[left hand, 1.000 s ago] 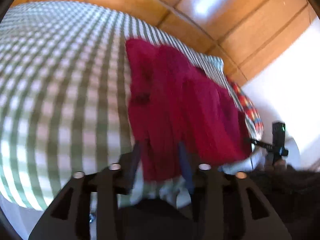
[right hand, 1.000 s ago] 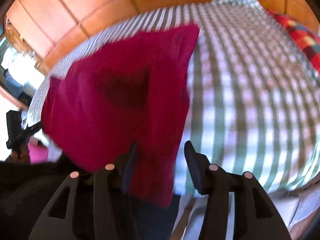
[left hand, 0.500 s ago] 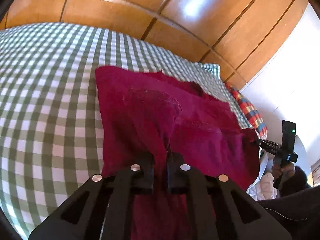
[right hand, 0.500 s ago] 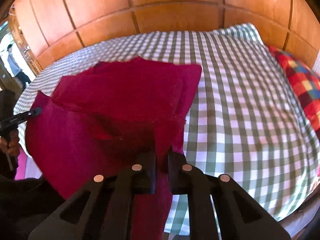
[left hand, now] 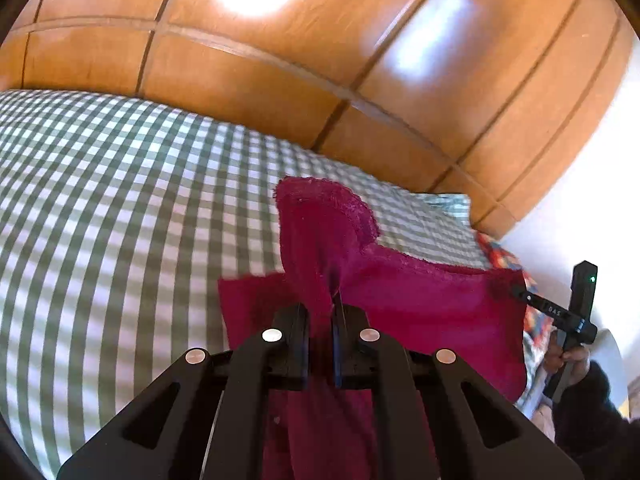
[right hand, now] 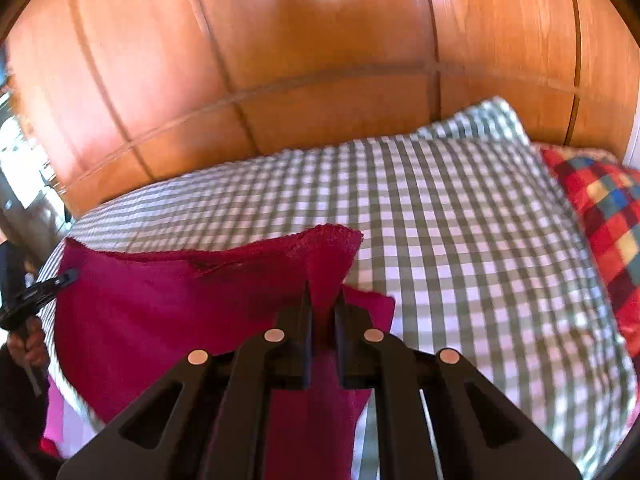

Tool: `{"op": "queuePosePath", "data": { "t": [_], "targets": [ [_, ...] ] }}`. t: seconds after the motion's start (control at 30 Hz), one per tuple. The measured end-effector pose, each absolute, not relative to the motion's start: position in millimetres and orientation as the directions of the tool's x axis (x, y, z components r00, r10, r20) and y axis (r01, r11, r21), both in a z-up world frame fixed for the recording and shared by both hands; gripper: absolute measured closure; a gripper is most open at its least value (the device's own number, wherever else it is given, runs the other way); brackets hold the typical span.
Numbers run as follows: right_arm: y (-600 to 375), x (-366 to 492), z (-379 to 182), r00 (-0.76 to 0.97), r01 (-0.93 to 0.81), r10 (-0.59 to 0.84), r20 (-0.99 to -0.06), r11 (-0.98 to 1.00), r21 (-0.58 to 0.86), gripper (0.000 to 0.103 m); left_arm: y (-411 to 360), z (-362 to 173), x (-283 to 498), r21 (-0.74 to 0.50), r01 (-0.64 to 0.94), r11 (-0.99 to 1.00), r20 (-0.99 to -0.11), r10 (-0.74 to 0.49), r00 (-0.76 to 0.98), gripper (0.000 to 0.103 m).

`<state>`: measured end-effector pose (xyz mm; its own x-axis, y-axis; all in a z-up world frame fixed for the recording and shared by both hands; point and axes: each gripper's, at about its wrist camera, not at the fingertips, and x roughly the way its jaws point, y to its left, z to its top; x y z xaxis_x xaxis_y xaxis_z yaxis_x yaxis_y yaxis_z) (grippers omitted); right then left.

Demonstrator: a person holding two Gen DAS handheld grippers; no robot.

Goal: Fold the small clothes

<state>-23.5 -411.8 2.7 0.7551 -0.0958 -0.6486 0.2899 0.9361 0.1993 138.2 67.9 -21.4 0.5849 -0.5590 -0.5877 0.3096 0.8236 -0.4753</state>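
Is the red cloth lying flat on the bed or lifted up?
Lifted: the red cloth hangs stretched between the left gripper and right gripper, both shut on its top edge.

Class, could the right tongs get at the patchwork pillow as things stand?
Probably not yet. The right tongs are shut on a corner of the red cloth, which the left tongs hold too. The pillow lies uncovered on the checked bed, so the way is free once they let go.

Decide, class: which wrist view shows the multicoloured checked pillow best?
The right wrist view: the multicoloured checked pillow lies broad and unobstructed at the right edge, beside the green gingham bed cover. In the left wrist view only a sliver peeks out behind the held red cloth.
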Motion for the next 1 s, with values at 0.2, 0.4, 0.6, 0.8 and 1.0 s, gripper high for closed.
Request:
{"op": "queuePosePath", "data": {
  "t": [0.2,0.4,0.6,0.8,1.0],
  "targets": [
    [-433.1,20.3,-45.0,0.670,0.354,-0.074,-0.738,0.906,0.231,0.094,50.4,-55.0,192.9,-0.439,0.231,0.868,-0.697,-0.492,0.522,0.095],
    [-423.4,-15.7,-37.8,0.710,0.310,-0.055,-0.702,0.920,0.241,0.051,84.8,-60.3,172.5,-0.505,0.201,0.839,-0.668,-0.528,0.525,0.080],
    [-398.1,-77.8,-44.8,0.705,0.251,0.008,-0.709,0.932,0.260,0.047,126.1,-52.9,94.6,-0.504,0.270,0.821,-0.637,-0.564,0.526,0.077],
    [-363.9,-141.5,-59.5,0.672,0.238,0.035,-0.740,0.936,0.261,0.047,128.1,-64.5,13.1,-0.442,0.373,0.816,-0.658,-0.577,0.484,0.049],
    [-349.6,-163.7,-74.0,0.656,0.247,0.053,-0.753,0.927,0.281,0.048,96.0,-82.1,-7.1,-0.340,0.454,0.823,-0.681,-0.549,0.485,0.049]
  ]
}}
